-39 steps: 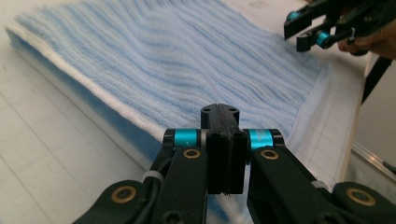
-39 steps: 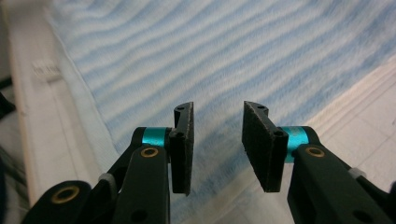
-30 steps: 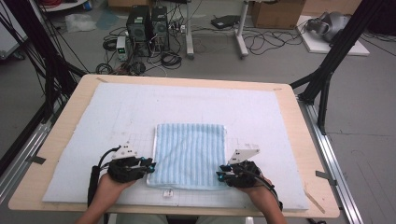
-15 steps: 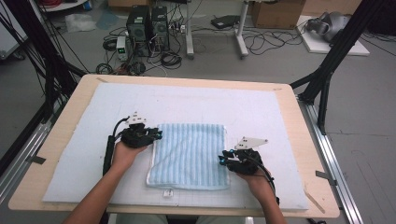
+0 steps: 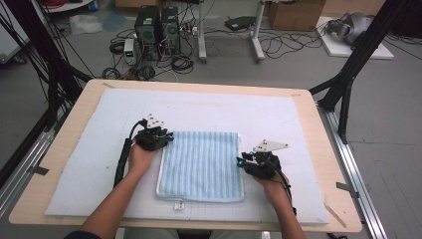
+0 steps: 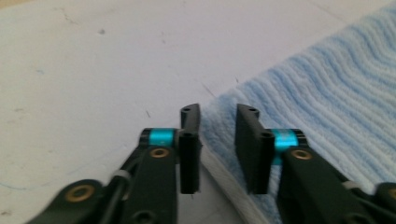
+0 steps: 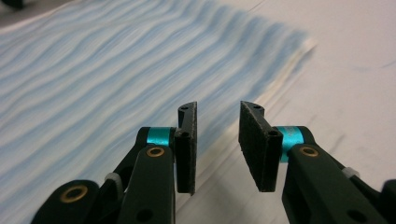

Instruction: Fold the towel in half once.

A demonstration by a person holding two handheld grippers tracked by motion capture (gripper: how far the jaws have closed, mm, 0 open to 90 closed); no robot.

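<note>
Workshop floor with computer towers (image 5: 157, 27), loose cables and a cardboard box (image 5: 293, 12) lay beyond the desk (image 5: 74, 112).

Item 1: desk, pale wood, covered by a white foam mat (image 5: 259, 112) that gave the cloth a flat, soft bed.

Item 2: towel (image 5: 201, 164), light blue, ribbed, folded to a near square with a white hem and a small tag at its near edge. It lay flat near the middle of the mat, toward the person's side, squared up, judged to be set for another fold.

Item 3: left claw (image 5: 168, 136), at the towel's far left corner. Jaws stood spread, having just been opening; in the left gripper view (image 6: 218, 140) they straddled the towel's hem without pressing it. Forearm stretched forward, hand low, claw aimed inward at the corner.

Item 4: right claw (image 5: 241, 163), just beside the towel's right edge, about midway along it. Jaws stood spread and empty (image 7: 217, 140), pointing along the hem. Wrist lay near the mat, forearm drawn closer to the body than the left.
</note>
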